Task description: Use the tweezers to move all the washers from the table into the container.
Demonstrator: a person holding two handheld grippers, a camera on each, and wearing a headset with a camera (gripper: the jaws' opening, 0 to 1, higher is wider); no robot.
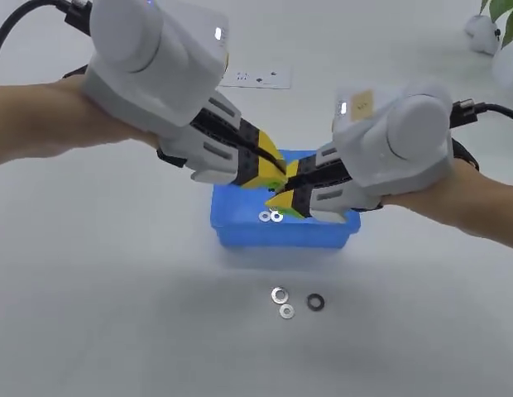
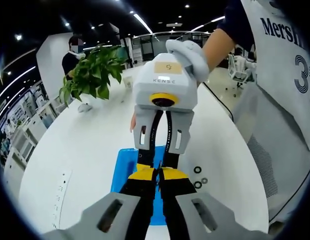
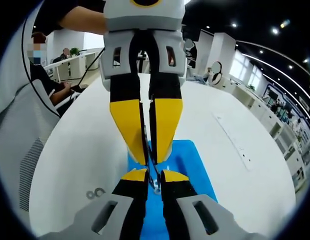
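Both grippers meet nose to nose over the blue container (image 1: 273, 237); the right gripper (image 3: 155, 176) has its jaws pinched on the tweezers (image 3: 152, 172), a thin metal strip whose long axis runs straight from one gripper to the other; the left gripper (image 1: 277, 165) shows only a slit between its jaws, and I can't tell if it's clamping; two washers (image 1: 270, 217) are in the container, three more washers (image 1: 286, 311) lie on the table (image 1: 116, 289) just in front.
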